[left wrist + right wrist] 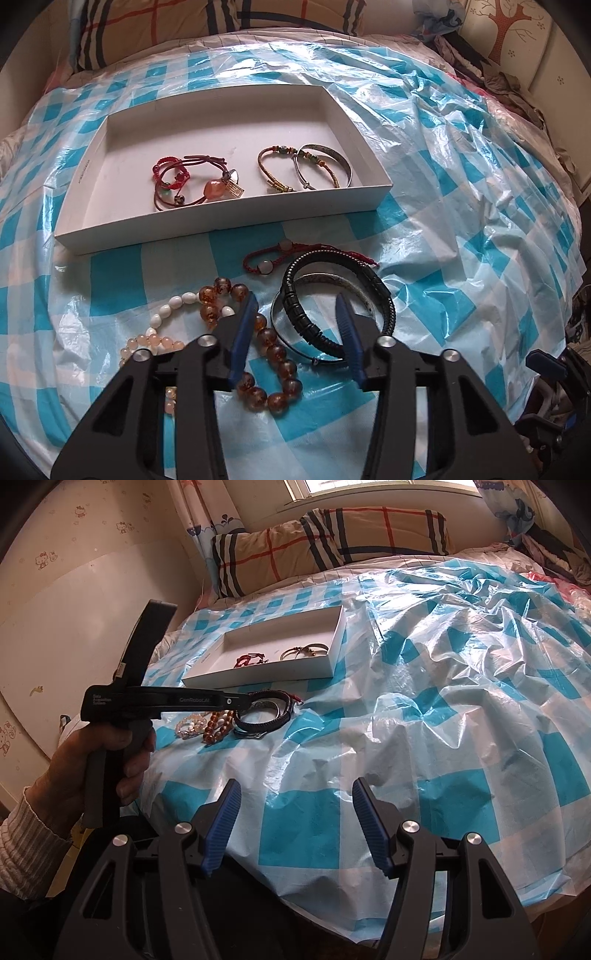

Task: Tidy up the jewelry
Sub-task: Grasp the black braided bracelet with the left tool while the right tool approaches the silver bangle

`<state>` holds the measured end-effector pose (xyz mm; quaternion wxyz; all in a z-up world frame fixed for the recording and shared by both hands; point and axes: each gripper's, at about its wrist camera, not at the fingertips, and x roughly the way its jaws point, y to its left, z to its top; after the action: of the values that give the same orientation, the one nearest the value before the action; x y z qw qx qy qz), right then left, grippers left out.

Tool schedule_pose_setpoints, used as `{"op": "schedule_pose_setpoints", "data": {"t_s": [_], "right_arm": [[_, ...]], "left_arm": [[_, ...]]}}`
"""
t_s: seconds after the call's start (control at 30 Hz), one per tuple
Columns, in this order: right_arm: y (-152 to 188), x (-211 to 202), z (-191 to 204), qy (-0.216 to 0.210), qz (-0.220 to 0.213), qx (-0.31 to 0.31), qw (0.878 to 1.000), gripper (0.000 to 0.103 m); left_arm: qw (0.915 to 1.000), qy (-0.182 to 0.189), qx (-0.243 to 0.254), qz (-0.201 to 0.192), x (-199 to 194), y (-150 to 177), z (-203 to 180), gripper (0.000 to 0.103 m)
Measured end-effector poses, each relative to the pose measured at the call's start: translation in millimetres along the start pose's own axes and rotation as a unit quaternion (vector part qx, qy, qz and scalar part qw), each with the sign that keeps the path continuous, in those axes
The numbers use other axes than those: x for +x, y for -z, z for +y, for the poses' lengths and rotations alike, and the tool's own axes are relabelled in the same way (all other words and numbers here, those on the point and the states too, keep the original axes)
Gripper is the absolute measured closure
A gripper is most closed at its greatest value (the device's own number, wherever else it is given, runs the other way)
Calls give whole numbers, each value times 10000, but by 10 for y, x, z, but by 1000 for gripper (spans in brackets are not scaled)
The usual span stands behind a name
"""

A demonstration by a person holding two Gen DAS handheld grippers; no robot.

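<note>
A white shallow box (218, 225) lies on the blue-checked plastic sheet; it holds red cord bracelets (177, 181) and a woven bracelet with a silver bangle (325, 162). In front of it lie a black braided bracelet (332, 291), a silver bangle (354, 288), a red cord bracelet (273, 258), an amber bead string (269, 350) and pale bead strings (162, 325). My left gripper (295, 306) is open and empty, its fingers just over the amber beads and black bracelet. My right gripper (293, 794) is open and empty near the bed's front edge, far from the box (258, 672).
The sheet (443, 701) covers a bed with a plaid pillow (332, 539) at the back. Crumpled clothes (517, 92) lie at the right. The hand holding the left gripper (110, 749) shows in the right wrist view.
</note>
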<state>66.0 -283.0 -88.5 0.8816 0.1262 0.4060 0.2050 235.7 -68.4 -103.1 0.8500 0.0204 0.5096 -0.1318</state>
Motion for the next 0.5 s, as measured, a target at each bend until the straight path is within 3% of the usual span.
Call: {"op": "schedule_pose_setpoints", "data": {"t_s": [0.07,0.13,0.3,0.5], "right_arm": [[-2,-2,-2,2,0,0,10000,42],[-12,-15,1,9,-16,-16,10000,42],[-100,0,48,-47,-61,-153,9999,42],[-328,269,313,-254,10,-684,9973,42]], "left_arm": [[9996,-150,231,-10,46,2,-71,95],[9997,-59,241,-53,0,18,-86,95],[9982,348,-209,-434,-433,107,117,95],[9951,204,-727,-644,-857,420,535,95]]}}
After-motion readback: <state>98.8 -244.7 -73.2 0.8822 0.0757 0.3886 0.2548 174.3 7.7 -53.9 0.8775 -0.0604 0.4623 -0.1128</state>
